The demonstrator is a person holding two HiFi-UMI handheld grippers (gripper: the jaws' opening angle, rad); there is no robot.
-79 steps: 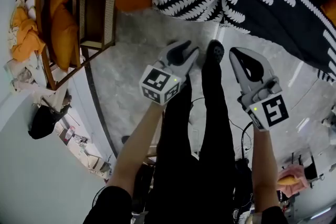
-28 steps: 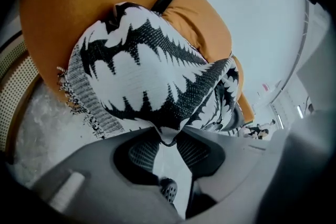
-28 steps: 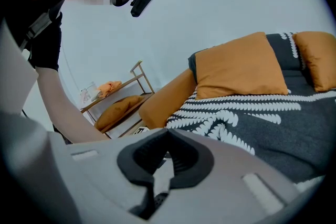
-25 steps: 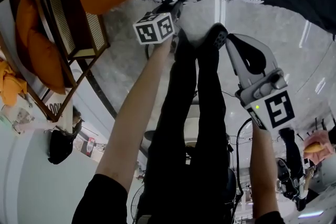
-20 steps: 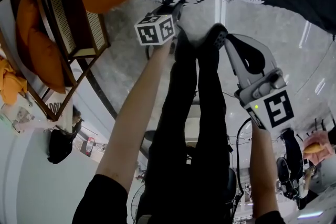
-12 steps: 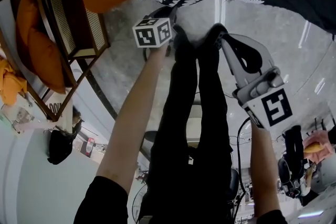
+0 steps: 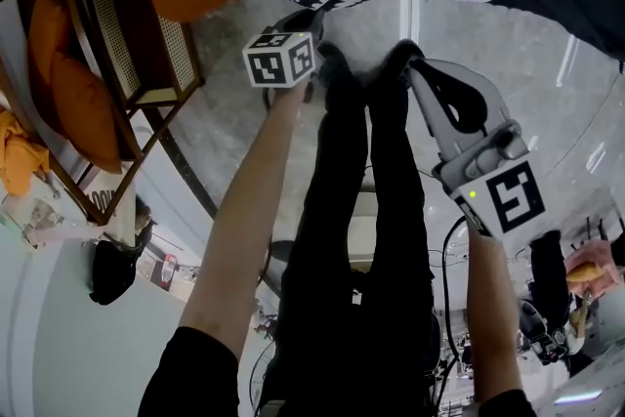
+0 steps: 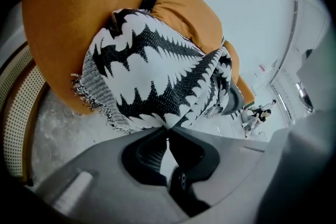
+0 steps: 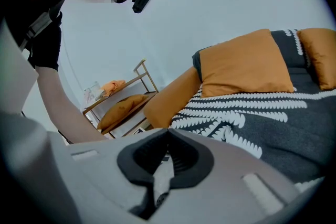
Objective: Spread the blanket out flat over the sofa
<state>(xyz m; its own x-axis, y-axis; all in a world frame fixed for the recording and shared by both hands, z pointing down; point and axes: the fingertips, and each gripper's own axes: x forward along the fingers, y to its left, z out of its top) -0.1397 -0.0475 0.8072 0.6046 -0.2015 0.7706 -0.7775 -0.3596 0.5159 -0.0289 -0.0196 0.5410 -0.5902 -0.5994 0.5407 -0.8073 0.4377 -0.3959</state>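
As my left gripper (image 8: 167, 127) has just been closing its jaws, it now pinches the fringed edge of the blanket (image 8: 152, 76), which is bunched over the orange sofa arm (image 8: 68, 18). My right gripper (image 9: 168, 132) hangs with jaws together and empty, apart from the fabric.

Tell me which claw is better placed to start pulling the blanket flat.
Left. The left claw has just closed on the blanket edge beside the orange sofa arm. The right claw is shut, empty and short of the blanket, so it would have to open and reach first.
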